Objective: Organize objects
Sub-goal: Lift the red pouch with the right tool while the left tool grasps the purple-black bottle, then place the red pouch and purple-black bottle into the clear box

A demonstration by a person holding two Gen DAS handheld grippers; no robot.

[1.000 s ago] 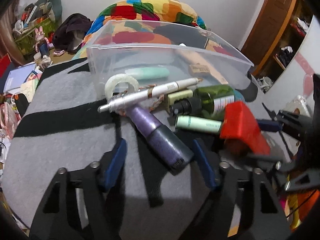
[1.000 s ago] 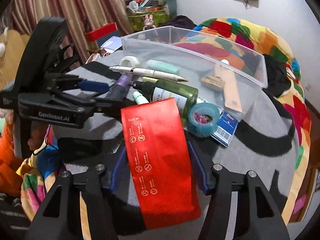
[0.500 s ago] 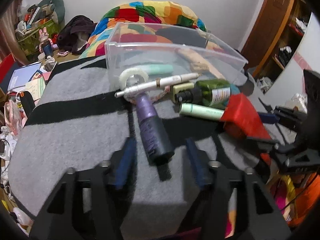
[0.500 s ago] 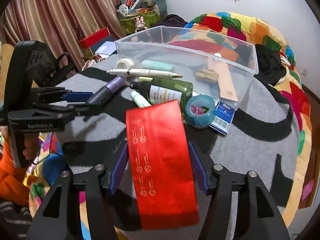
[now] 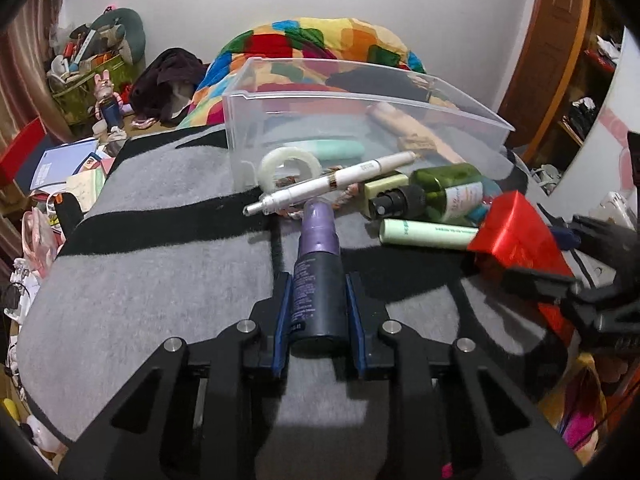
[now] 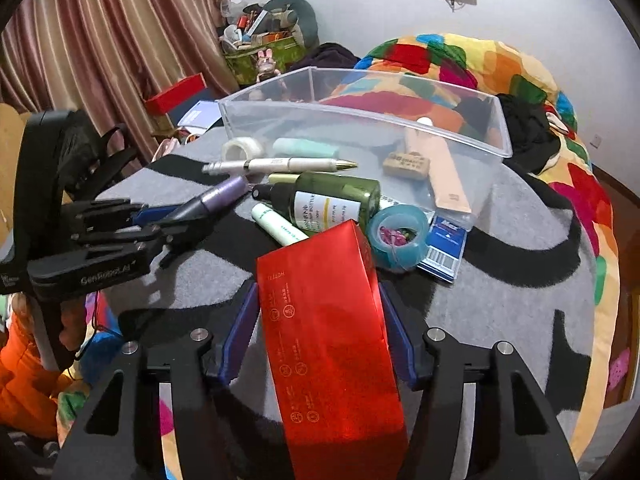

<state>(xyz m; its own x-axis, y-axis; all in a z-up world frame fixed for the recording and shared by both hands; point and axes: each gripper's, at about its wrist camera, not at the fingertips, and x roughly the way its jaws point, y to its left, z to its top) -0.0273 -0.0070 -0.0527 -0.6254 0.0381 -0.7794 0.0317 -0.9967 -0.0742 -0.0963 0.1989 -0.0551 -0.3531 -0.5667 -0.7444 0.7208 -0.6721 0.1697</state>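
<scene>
Since half a second ago, the left gripper (image 5: 319, 322) has been brought forward and its jaws have just been closing; now the blue pads are pressed on the dark lower end of the purple bottle (image 5: 318, 276), which lies on the grey blanket (image 5: 160, 280) near its front edge. Beyond its cap, the white pen (image 5: 332, 187), tape roll (image 5: 289, 166), green bottle (image 5: 440, 195) and pale green tube (image 5: 428, 233) are left outside, against the front wall of the clear bin (image 5: 304, 98).

Over to the right wrist view: the red box (image 6: 328, 332) is held half-wide in the right gripper (image 6: 320, 336), tilted above the blanket. Inside the bin, only a mint tube (image 6: 306, 147), an eraser (image 6: 406, 165) and a beige strip (image 6: 442, 172) are seen. Most of the sorting looks still to be done.
</scene>
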